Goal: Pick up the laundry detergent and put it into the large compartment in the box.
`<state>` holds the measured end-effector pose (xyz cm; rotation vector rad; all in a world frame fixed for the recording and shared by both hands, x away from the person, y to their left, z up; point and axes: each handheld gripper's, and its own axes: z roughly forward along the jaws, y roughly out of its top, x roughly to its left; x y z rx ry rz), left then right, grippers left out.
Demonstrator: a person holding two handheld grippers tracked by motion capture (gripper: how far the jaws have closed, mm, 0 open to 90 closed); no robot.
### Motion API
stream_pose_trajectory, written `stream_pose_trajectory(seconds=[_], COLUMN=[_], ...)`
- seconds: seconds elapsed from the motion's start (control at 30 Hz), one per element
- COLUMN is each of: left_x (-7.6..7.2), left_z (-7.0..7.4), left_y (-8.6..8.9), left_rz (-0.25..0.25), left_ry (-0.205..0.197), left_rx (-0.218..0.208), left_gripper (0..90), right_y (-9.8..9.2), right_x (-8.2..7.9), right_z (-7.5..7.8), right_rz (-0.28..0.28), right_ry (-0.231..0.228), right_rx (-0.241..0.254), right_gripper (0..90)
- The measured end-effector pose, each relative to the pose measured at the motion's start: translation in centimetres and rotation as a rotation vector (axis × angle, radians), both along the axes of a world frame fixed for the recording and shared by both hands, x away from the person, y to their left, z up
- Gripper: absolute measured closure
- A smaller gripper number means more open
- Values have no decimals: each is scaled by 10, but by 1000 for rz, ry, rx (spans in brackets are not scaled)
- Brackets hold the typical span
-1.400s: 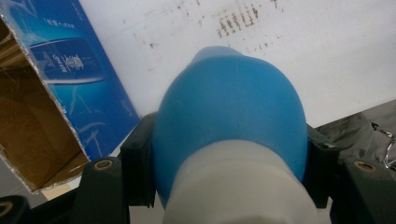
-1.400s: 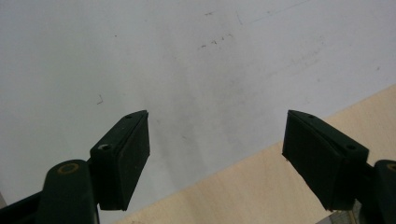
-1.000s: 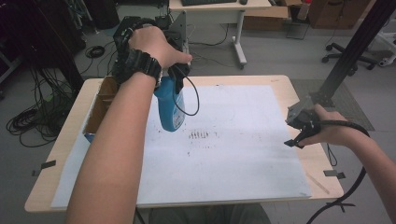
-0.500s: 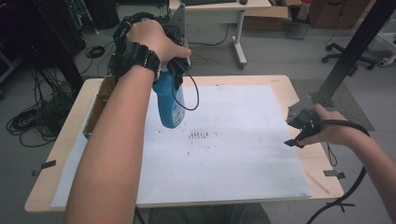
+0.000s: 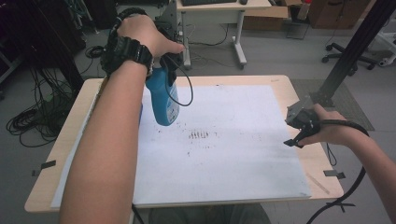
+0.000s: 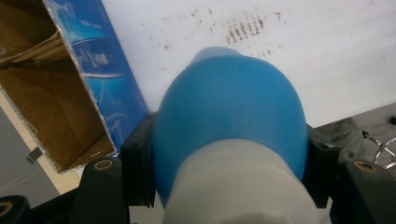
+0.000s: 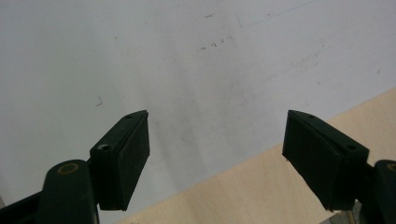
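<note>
My left gripper (image 5: 168, 63) is shut on a blue bottle (image 5: 163, 100) and holds it above the left part of the table, base downward and slightly tilted. In the left gripper view the bottle (image 6: 229, 116) sits squeezed between the jaws of the left gripper (image 6: 229, 172), with its white top nearest the camera. Below it lies a white sheet (image 5: 224, 140) with dark marks (image 5: 198, 135). At the table's right edge my right gripper (image 5: 294, 137) stands open; in the right gripper view the right gripper (image 7: 217, 158) has nothing between its jaws, just bare sheet and wood beneath.
An open cardboard box (image 6: 42, 93) with a blue printed side (image 6: 100, 65) stands at the table's left edge, close beside the bottle. The wooden table (image 5: 280, 81) carries the sheet. Cables lie on the floor (image 5: 32, 121) to the left, and a black post (image 5: 350, 51) rises at the right.
My left hand has shifted slightly up and away with the bottle. The right hand has kept still.
</note>
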<state>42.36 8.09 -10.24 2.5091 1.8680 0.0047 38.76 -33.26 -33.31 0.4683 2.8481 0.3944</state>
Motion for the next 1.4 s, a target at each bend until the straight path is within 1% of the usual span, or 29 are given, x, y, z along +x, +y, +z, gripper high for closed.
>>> stream_pose_trajectory(seconds=[0.2, 0.27, 0.3, 0.47, 0.53, 0.57, 0.6, 0.73, 0.8, 0.87, 1.0, 1.1, 1.4], left_x=[1, 1, 1, 1, 1, 1, 1, 1, 1, 1, 2, 2, 1], left_z=[3, 3, 3, 5, 5, 5, 5, 5, 6, 6, 7, 7, 8], left_y=[10, 13, 13, 25, 30, 30, 34, 42, 46, 48, 57, 60, 80], left_rz=[16, 33, 33, 59, 62, 62, 76, 94, 94, 101, 116, 122, 160], left_ry=[-2, -7, -7, -9, -4, -4, -2, -1, 4, 2, -1, -4, -5], left_rx=[0, -3, -3, -1, 1, 1, -1, 2, 4, 1, -8, -7, -6], left_gripper=[375, 376, 376, 375, 376, 375, 376, 375, 376, 376, 375, 375, 376], right_y=[-1, -1, -1, -1, -1, -1, 0, 1, 1, 1, 0, 1, 1], right_x=[1, 1, 1, 1, 1, 2, 2, 2, 2, 2, 3, 3, 4], right_z=[0, 0, 0, 0, -1, -1, -1, -2, -2, -2, -2, -2, -3], right_rz=[-1, -2, -2, -5, -4, -3, -2, -1, 0, -3, -7, -7, -9], right_ry=[0, 1, 1, 3, 2, 2, 2, 5, 6, 5, 6, 8, 9], right_rx=[0, 0, 0, -1, -2, -3, -3, -4, -5, -5, -6, -5, -8], right_gripper=[232, 232, 232, 232, 232, 232, 232, 231, 231, 232, 231, 232, 231])
